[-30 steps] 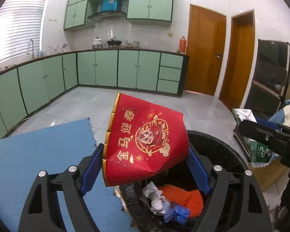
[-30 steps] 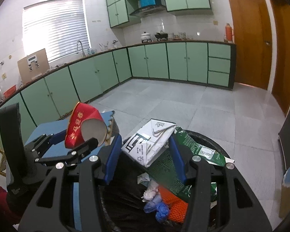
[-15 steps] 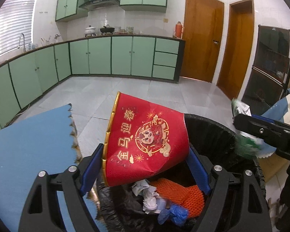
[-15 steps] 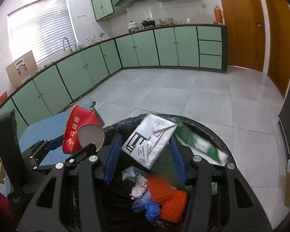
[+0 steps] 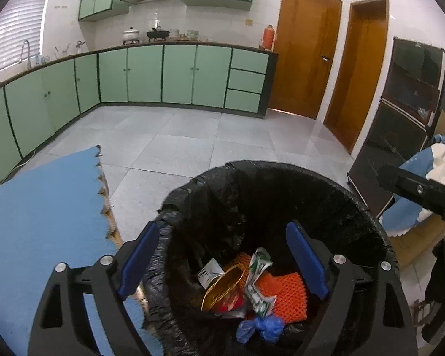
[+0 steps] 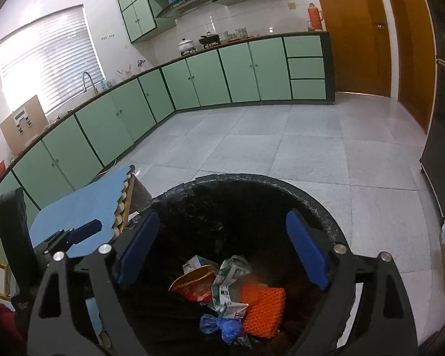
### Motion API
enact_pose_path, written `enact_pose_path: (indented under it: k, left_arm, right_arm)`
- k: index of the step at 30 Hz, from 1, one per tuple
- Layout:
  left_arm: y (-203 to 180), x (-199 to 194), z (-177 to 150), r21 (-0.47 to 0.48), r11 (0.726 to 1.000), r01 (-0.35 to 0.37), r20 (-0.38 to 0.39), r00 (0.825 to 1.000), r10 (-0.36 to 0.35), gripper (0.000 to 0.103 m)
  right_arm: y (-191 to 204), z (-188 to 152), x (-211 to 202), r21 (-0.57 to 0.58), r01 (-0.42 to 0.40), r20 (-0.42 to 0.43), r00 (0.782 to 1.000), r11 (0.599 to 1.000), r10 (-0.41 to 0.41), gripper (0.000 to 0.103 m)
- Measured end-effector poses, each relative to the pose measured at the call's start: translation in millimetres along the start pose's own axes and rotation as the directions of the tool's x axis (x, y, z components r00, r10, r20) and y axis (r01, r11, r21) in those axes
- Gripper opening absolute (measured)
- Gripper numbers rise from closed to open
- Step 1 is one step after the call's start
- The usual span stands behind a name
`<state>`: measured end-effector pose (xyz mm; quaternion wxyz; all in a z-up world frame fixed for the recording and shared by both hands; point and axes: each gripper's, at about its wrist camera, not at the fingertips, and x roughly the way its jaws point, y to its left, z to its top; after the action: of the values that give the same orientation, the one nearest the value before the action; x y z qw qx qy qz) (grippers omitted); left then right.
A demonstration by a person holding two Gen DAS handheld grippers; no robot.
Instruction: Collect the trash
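Both my grippers hang over the round bin lined with a black plastic bag [image 5: 281, 195]. My left gripper [image 5: 222, 261] and my right gripper [image 6: 222, 249] are opening their blue jaws wide — nothing is between them. The trash lies inside the bin: a red paper cup with gold rim [image 5: 222, 293], a crumpled green-and-white carton [image 6: 228, 281], an orange foam net [image 6: 262, 308] and a blue plastic wad [image 5: 261, 329].
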<state>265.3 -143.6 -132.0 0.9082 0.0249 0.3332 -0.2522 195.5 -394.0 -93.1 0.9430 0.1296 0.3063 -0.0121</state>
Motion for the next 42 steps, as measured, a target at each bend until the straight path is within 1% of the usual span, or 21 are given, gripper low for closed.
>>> enact_pose_path:
  k: [3,6,8,10,14,17,20,26,28,34,42]
  left_arm:
    - [6,-20,5,-0.009,1.000,-0.026,0.034,0.999,0.026,0.086]
    - [12,-50,8,0.002,0.998,-0.069,0.078,0.995,0.069,0.086]
    - [17,-67,10,-0.002,0.997,-0.081,0.095,0.992,0.081,0.088]
    - [21,-89,9,-0.011,0.995,-0.099,0.112,0.989,0.099,0.091]
    - [26,-129,3,-0.019,0.991,-0.129,0.131,0.983,0.130,0.093]
    - [27,-155,-2,-0.035,0.990,-0.140,0.137,0.980,0.144,0.094]
    - [27,-178,-8,-0.035,0.987,-0.158,0.143,0.976,0.161,0.095]
    - [28,-224,-25,-0.058,0.982,-0.182,0.158,0.969,0.189,0.097]
    - [27,-235,-31,-0.059,0.979,-0.196,0.158,0.966,0.203,0.097]
    - [24,-263,-41,-0.076,0.977,-0.198,0.166,0.964,0.208,0.097]
    - [22,-285,-50,-0.089,0.977,-0.195,0.194,0.958,0.209,0.097]
  right_arm:
    - [10,-1,-12,-0.014,0.001,0.012,1.000,1.000,-0.001,0.090]
    - [20,-3,-26,-0.032,-0.009,0.023,1.000,0.999,0.010,0.093]
    - [29,-4,-37,-0.044,-0.020,0.031,0.999,0.999,0.021,0.097]
    - [40,-5,-52,-0.056,-0.043,0.037,0.998,0.998,0.045,0.098]
    - [63,-7,-76,-0.089,-0.044,0.055,0.997,0.995,0.049,0.098]
    - [82,-11,-99,-0.099,-0.071,0.068,0.995,0.993,0.078,0.098]
    - [95,-15,-119,-0.117,-0.081,0.079,0.993,0.990,0.090,0.098]
    - [110,-27,-153,-0.129,-0.095,0.090,0.990,0.987,0.107,0.098]
    - [113,-29,-161,-0.133,-0.091,0.093,0.990,0.987,0.104,0.098]
    - [126,-37,-180,-0.169,-0.073,0.109,0.990,0.983,0.092,0.098]
    - [143,-47,-195,-0.222,-0.066,0.122,0.988,0.973,0.095,0.098]
